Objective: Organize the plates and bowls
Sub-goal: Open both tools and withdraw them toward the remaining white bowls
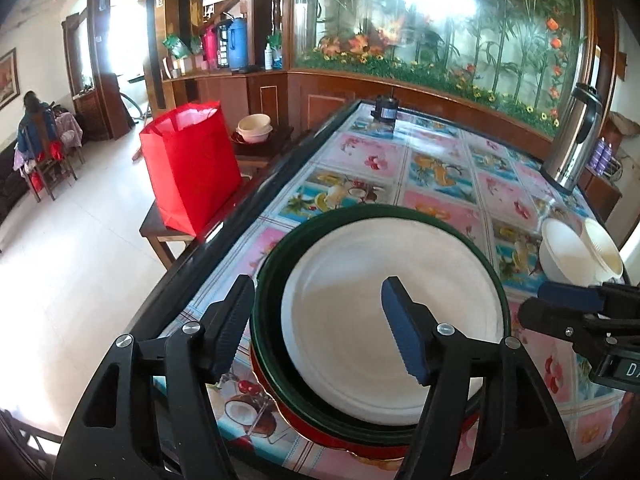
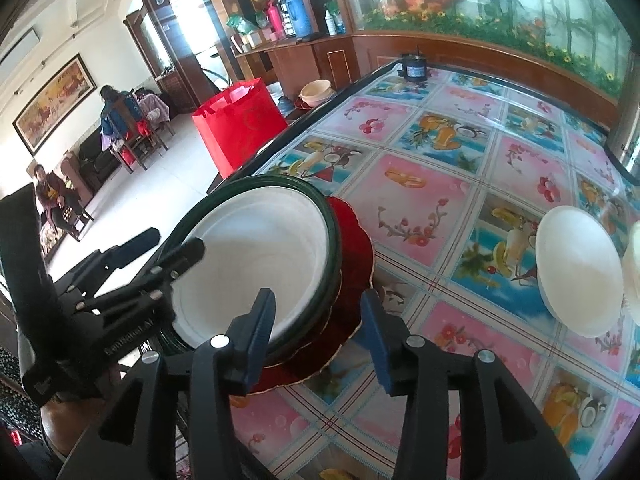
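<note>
Both the left claw [image 1: 316,328] and right claw [image 2: 318,340] stand apart, gripping nothing; the white plate [image 1: 394,300] on the counter [image 1: 436,172] looks light, stiff and slippery, best pinched at its rim

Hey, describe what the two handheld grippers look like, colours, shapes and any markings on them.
The left gripper and right gripper match: angular black plastic linkage arms joined by round silver pivot bolts, each ending in two flat fingers faced with ribbed dark blue pads. White lettering marks both black bodies, too cropped or blurred to read. No cables, hands or sleeves show.
</note>
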Demonstrator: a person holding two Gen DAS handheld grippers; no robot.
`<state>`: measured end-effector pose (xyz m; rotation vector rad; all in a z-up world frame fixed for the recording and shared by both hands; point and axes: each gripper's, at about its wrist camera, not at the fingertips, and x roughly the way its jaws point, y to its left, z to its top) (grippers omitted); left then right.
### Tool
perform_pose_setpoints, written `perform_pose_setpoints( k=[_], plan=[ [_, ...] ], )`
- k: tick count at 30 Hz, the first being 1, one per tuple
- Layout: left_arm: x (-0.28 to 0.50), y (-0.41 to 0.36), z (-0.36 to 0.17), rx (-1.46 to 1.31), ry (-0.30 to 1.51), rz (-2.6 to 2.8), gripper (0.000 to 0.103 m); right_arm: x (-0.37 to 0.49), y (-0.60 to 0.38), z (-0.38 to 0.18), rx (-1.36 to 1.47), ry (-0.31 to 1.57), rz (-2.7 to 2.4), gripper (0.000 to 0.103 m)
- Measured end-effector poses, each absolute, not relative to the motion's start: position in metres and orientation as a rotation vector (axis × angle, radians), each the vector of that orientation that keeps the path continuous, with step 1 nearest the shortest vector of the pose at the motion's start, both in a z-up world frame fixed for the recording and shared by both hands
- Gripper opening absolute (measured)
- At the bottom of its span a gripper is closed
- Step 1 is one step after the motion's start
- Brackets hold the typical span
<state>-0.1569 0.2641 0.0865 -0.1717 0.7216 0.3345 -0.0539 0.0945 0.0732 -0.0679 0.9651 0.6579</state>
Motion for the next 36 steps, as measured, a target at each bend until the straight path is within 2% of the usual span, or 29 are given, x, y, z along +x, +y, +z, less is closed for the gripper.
perform_pose_setpoints(
  k=[9,25,36],
  plan=[
    [-0.155,0.242,0.099,-0.172,0.688,0.276,0.067,-0.06,0.053,0.079,-0.022,0.943,0.596,0.049],
    [-0.107,0.141,0.102,-0.109,0.709,0.047,0.067,-0.069,-0.094,0.074,0.161,0.934,0.308,0.055],
    [-0.076,0.082,0.092,-0.067,0.759,-0.049,0.067,-0.07,-0.148,0.064,0.246,0.939,0.217,0.057]
  ],
)
